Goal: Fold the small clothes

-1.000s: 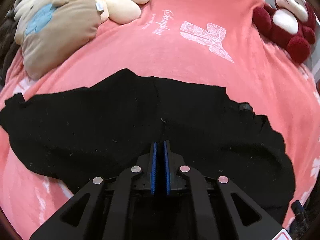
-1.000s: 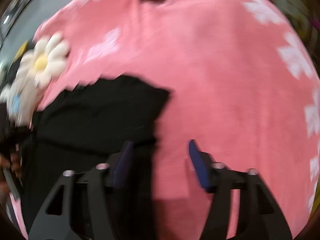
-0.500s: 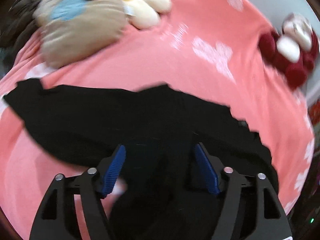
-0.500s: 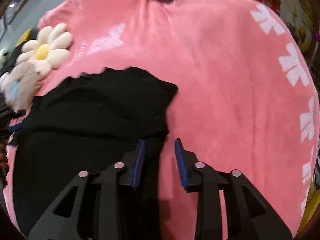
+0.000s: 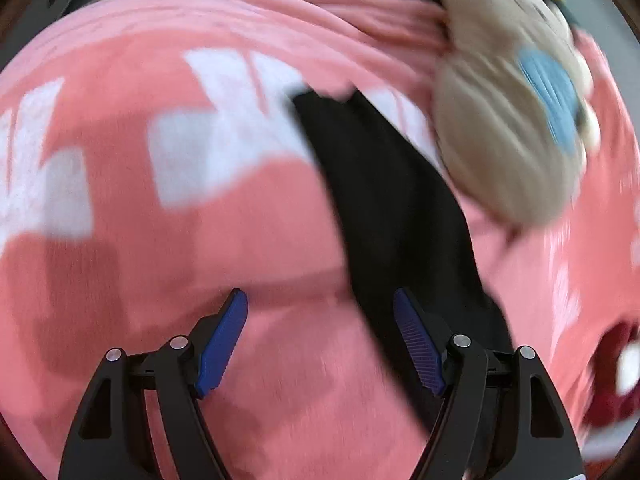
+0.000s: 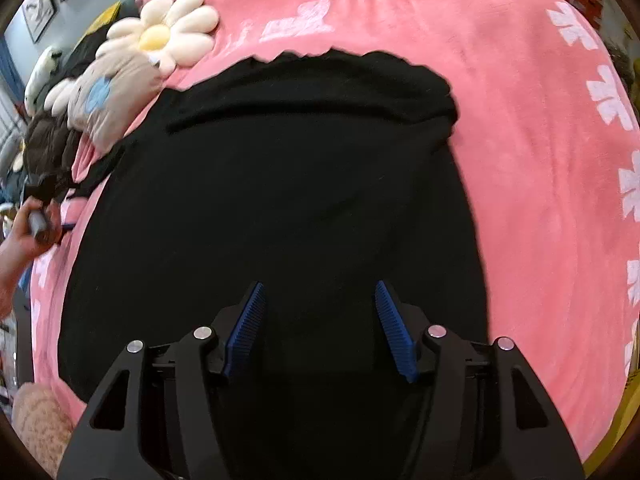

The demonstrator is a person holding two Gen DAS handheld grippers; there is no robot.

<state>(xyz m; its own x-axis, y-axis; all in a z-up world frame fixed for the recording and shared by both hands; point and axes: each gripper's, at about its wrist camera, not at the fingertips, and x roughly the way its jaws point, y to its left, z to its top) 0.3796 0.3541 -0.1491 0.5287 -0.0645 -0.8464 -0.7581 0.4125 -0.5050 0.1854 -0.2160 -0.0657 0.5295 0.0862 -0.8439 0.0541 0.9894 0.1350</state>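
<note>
While the black garment (image 6: 280,184) lies spread over the pink blanket (image 6: 540,140), filling the centre of the right wrist view with its far edge doubled over into a thick fold near the upper middle, neither tool has hold of it. Jaws of the right gripper (image 6: 320,320) have just been opening and stand apart above the dark cloth at the lower centre, with nothing pinched between the pads. Jaws of the left gripper (image 5: 320,336) are released too, set wide over bare blanket in the blurred left wrist view, where a narrow strip of the garment (image 5: 384,208) runs from the upper middle down towards the right-hand pad. A beige plush toy (image 5: 508,120) sits just beside that strip at the upper right, and a daisy cushion (image 6: 168,32) lies at the upper left of the right wrist view. My reading is that one fold is laid and the hands are between grasps; the next move calls for each gripper to pinch a fresh edge, the left one likely that strip, keeping clear of the toy
</note>
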